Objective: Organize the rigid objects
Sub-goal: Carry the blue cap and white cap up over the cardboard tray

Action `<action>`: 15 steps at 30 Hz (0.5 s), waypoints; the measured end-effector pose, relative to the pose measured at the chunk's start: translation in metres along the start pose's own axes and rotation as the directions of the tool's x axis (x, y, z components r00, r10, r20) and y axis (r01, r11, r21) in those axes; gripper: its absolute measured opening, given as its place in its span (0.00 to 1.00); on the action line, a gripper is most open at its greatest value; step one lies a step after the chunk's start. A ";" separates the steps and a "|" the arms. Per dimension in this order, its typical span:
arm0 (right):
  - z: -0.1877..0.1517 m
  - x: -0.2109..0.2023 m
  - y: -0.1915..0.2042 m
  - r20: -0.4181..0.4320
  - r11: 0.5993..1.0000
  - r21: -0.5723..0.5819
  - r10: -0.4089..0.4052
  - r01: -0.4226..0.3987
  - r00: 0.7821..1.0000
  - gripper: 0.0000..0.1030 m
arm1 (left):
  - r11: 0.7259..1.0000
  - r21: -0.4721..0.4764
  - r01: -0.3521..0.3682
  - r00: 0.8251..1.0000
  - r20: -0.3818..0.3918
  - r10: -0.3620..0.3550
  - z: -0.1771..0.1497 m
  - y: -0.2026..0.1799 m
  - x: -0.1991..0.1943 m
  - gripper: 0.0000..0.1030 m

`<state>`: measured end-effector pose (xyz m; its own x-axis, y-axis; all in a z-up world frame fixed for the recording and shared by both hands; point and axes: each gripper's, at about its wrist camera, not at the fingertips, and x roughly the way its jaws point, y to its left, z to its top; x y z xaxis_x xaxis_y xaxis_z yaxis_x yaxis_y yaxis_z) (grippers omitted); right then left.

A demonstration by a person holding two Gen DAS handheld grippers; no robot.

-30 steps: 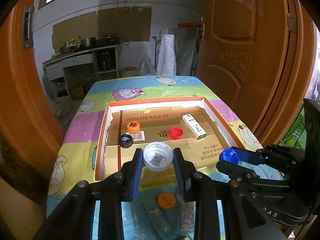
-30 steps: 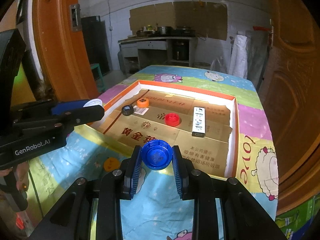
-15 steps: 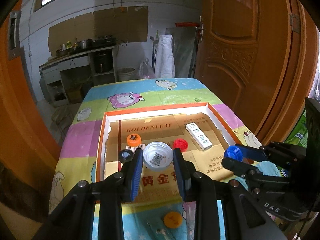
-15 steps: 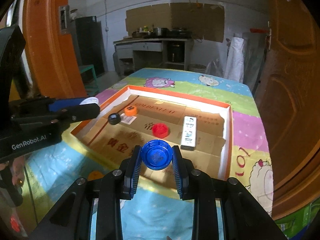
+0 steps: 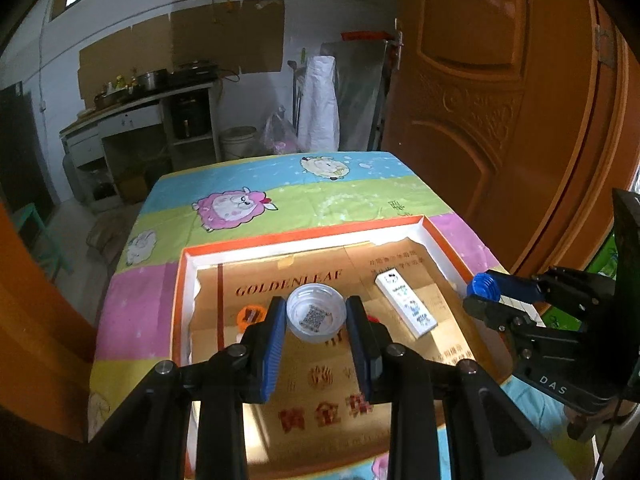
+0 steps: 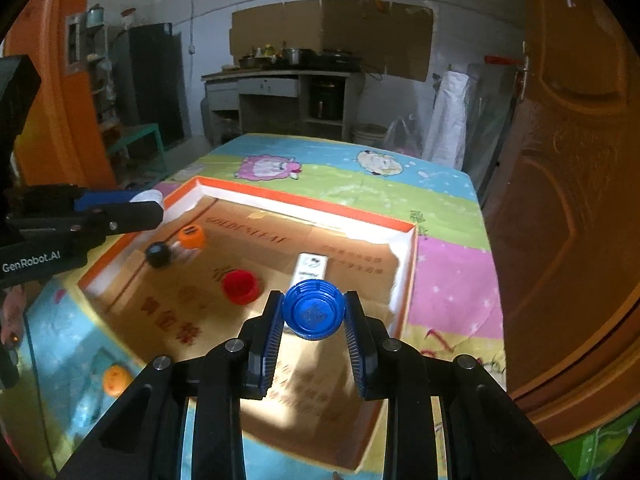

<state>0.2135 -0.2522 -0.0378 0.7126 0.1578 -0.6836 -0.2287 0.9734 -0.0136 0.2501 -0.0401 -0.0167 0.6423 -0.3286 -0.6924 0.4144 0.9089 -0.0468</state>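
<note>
My left gripper [image 5: 316,314] is shut on a clear white bottle cap [image 5: 316,312] and hovers over the orange-rimmed cardboard tray [image 5: 304,240]. My right gripper [image 6: 313,314] is shut on a blue bottle cap [image 6: 313,314], also above the tray [image 6: 312,202]. On the tray floor lie an orange cap [image 6: 191,237], a black cap [image 6: 158,254], a red cap [image 6: 239,286] and a white rectangular box [image 5: 406,306]. In the left wrist view the right gripper with the blue cap [image 5: 484,287] shows at the right edge. The left gripper's fingers [image 6: 132,214] reach in from the left of the right wrist view.
The tray sits on a table with a bright cartoon-sheep cloth [image 5: 280,184]. Another orange cap [image 6: 116,378] lies on the cloth outside the tray's near left side. An orange door [image 5: 500,100] stands close on the right. A counter with pots [image 6: 292,76] is behind the table.
Both grippers have moved forward over the tray, each still holding its cap. The tray's contents now lie nearer and lower in both views.
</note>
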 end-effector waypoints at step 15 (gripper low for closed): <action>0.034 0.057 -0.033 -0.050 1.000 -0.025 0.014 -0.015 0.999 0.30 | 1.000 -0.016 0.013 0.996 -0.092 -0.015 0.024 0.012 0.056 0.30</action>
<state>0.2841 -0.2694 -0.0514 0.6757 0.1626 -0.7190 -0.2560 0.9664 -0.0221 0.3063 -0.0539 -0.0391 0.5740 -0.3167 -0.7551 0.4123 0.9085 -0.0677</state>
